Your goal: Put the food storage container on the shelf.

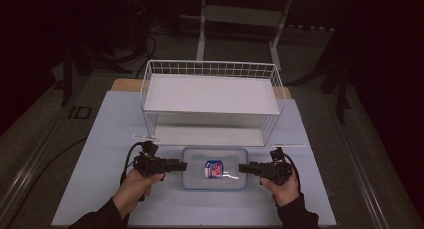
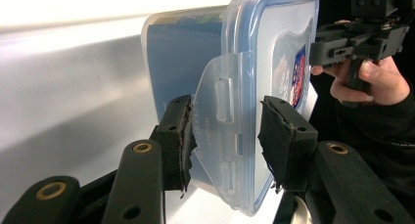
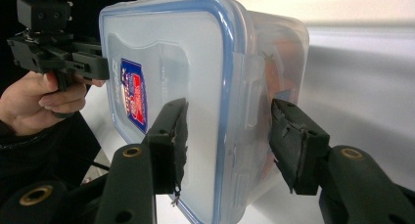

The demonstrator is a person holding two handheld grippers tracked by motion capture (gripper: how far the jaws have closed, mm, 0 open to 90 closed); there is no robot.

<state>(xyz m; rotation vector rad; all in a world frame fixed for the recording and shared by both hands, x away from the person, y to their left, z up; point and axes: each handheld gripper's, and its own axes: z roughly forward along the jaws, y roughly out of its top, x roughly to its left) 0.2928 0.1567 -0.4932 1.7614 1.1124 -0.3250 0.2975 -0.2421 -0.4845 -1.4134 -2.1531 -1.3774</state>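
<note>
- One clear container [image 1: 214, 168] with a blue-rimmed lid sits near the table's [image 1: 100, 154] front edge, before one white wire rack [image 1: 210, 96].
- Its red-and-blue label [image 1: 213, 169] is unreadable.
- The left gripper [image 2: 225, 131] is released, jaws straddling a lid latch [image 2: 218, 121] seen in its own view.
- The right gripper [image 3: 225, 136] is released, astride the opposite side.

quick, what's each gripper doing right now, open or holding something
Left gripper: open, jaws either side of the flap on the lidded plastic container, not clamped.
Right gripper: open, jaws straddling the container's opposite edge.
</note>
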